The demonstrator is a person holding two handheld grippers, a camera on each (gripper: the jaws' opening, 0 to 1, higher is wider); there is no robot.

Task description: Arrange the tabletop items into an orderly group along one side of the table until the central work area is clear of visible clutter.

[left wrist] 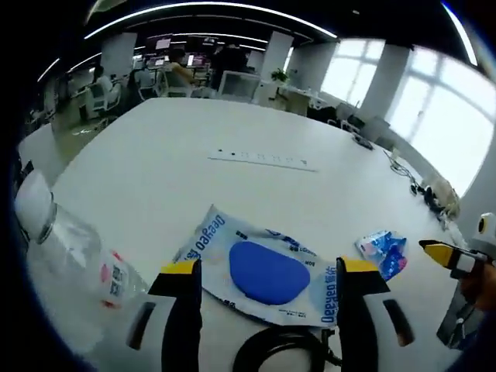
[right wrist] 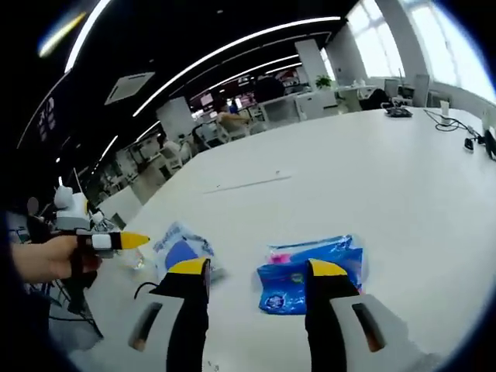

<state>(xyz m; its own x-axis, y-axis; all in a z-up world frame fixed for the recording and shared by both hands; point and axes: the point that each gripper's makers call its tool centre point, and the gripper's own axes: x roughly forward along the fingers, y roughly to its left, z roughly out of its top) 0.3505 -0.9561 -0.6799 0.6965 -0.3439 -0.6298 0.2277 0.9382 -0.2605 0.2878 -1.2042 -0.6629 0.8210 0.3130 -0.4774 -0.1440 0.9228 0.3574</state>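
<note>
A white Oreo packet [left wrist: 263,267] with a blue oval lies flat on the white table [left wrist: 232,132], just ahead of my open left gripper [left wrist: 267,267]. A clear plastic bottle [left wrist: 66,248] with a white cap lies at the left. A small blue snack packet [left wrist: 384,252] sits to the right; my right gripper's yellow tip [left wrist: 443,253] shows beyond it. In the right gripper view, the blue snack packet [right wrist: 310,271] lies just ahead of my open right gripper [right wrist: 260,269]. The Oreo packet [right wrist: 180,246] is at the left, with my left gripper [right wrist: 105,242] held by a hand.
A row of small flush sockets [left wrist: 262,159] runs across the table's middle. Cables and chargers [left wrist: 422,186] lie along the far right edge. A black cable loop [left wrist: 283,353] sits between my left jaws. Desks, chairs and seated people fill the office beyond the table.
</note>
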